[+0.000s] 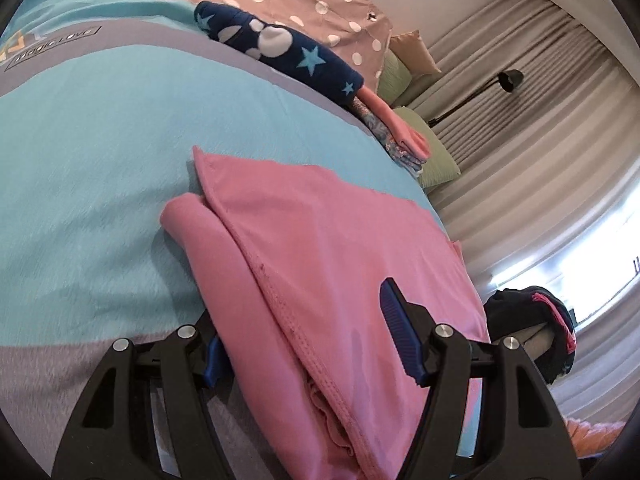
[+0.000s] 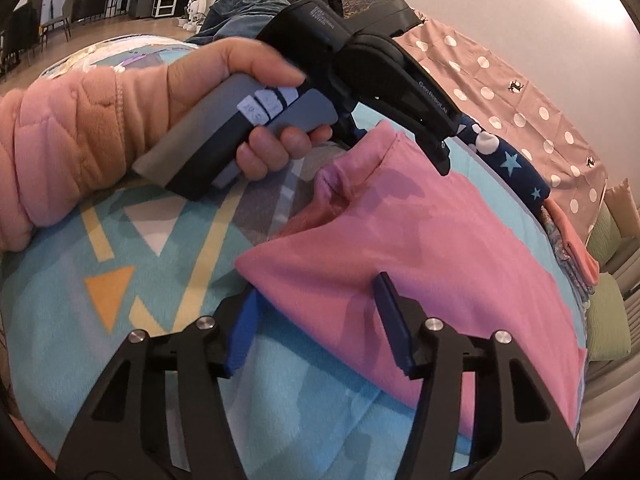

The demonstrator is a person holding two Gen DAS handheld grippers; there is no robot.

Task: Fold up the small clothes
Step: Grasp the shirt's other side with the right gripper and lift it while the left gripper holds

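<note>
The pink garment [image 1: 320, 240] is lying on the bed, over the turquoise patterned blanket [image 1: 100, 160], already doubled in places, with a rolled edge at its near-left side and a stitched hem running toward the left wrist camera.

The left gripper [image 1: 304, 344] is standing wide open astride the hemmed layers; cloth is lying between its blue pads [image 1: 394, 316], but nothing is clamped. The right gripper [image 2: 316, 320] is likewise gaping, straddling a folded corner of the garment without pinching it.

The likeliest trouble, as I judge it, is that a gripper closing here is taking only the top layer, so the layers are sliding apart and the fold is coming out crooked. A low pad could also be catching the blanket's pile along with the cloth. The two grippers are working near each other, so they could be knocking together.

Beyond the garment, a navy star-printed piece [image 1: 280, 48] is lying with other folded clothes near the far edge. The blanket is reading "Magic Love" [image 1: 56, 46]; the left tool's housing is reading "GenRobot.AI" [image 2: 434, 94].
</note>
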